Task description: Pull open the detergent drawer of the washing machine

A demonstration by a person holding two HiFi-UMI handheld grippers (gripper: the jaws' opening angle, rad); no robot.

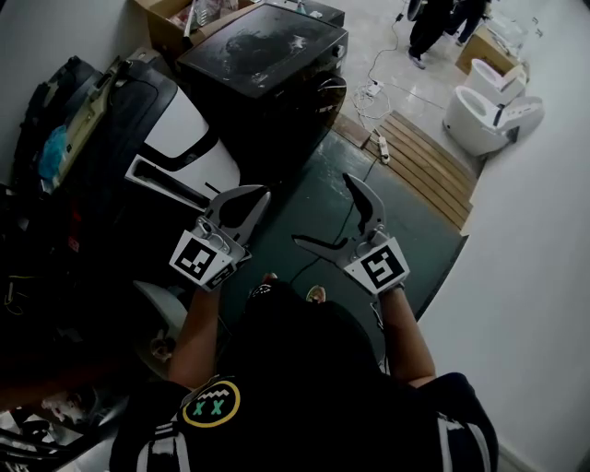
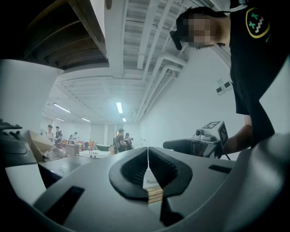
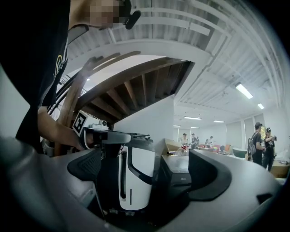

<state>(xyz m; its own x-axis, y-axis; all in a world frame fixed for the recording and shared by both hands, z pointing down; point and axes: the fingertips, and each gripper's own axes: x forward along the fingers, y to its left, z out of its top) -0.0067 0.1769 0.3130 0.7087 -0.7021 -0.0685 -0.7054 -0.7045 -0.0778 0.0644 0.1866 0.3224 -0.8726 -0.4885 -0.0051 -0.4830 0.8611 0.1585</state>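
Well ahead of the person, at the far end of a dark green floor mat, stands the black washing machine, its flat top smeared with pale streaks. Its detergent drawer cannot be made out in any view. In the right gripper view a small pale wordmark shows on the machine's dark front, too faint to read. Behind the machine, in the far left corner of the floor, is an open cardboard box. It holds pale, crumpled things that cannot be told apart. A white-and-black appliance lies just beside the machine's left side. Both grippers are held up over the near end of the mat, well apart from the machine and touching nothing. The left gripper has its jaws pressed together, with only a thin seam between the dark pads and nothing caught there. The right gripper has its jaws spread wide and holds nothing; the appliance and the machine show far off through the gap. Each gripper's cube shows a black-and-white square marker with no letters. Along the mat's right edge lies a bed of wooden slats, with a white power strip at its near left corner. Two white toilets stand past the slats.
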